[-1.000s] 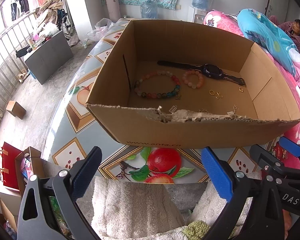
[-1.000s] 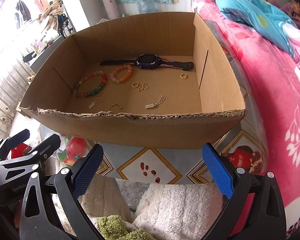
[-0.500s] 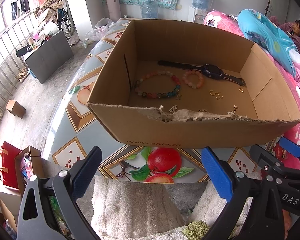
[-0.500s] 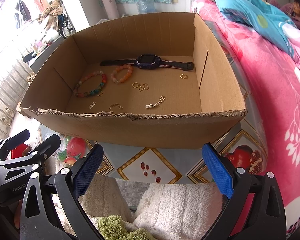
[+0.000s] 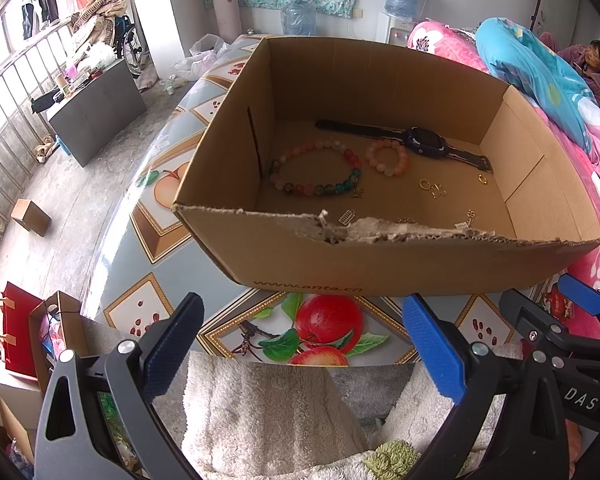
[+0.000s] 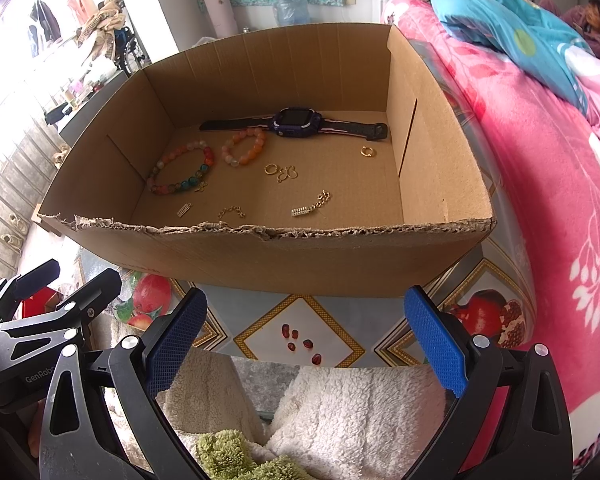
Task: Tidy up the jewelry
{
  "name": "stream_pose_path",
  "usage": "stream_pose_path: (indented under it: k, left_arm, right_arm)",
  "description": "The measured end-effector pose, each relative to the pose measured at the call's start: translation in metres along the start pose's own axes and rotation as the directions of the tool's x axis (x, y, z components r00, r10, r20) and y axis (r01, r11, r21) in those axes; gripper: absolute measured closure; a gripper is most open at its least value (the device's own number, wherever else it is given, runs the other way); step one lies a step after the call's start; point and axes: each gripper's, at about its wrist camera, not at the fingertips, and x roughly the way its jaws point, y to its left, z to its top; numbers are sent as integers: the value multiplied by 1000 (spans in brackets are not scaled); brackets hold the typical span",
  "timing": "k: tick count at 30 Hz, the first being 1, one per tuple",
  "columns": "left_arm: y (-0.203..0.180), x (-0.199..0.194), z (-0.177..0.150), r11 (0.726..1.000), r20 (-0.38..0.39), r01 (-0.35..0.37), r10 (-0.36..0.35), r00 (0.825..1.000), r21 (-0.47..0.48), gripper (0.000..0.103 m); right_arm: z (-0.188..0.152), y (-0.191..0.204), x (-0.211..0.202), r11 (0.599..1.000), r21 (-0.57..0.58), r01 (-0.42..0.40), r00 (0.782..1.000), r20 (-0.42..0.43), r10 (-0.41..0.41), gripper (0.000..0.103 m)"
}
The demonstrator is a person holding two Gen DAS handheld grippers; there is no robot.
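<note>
Fruit-print table; cardboard box with watch, bracelets.

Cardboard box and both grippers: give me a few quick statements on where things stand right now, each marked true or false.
1. The watch lies along the far wall inside the cardboard box. True.
2. The left gripper is shut on a bracelet. False: its fingers stand open and empty, outside the box in front of the near wall.
3. Two bead bracelets lie in the box, the multicolour bracelet larger than the pink-orange bracelet. True.
4. The right gripper is reaching down inside the box. False: it is open, on the near side of the box.
5. The small gold ring sits on top of the watch. False: it lies on the box floor, apart from the strap.
</note>
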Motion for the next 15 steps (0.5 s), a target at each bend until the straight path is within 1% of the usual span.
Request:
stream_pose_path:
  k: [15]
  left_arm:
    - [0, 0, 0, 1000, 1, 0, 0, 1000, -1, 6]
  right_arm:
    - [0, 0, 0, 1000, 2, 2, 1000, 2, -2, 8]
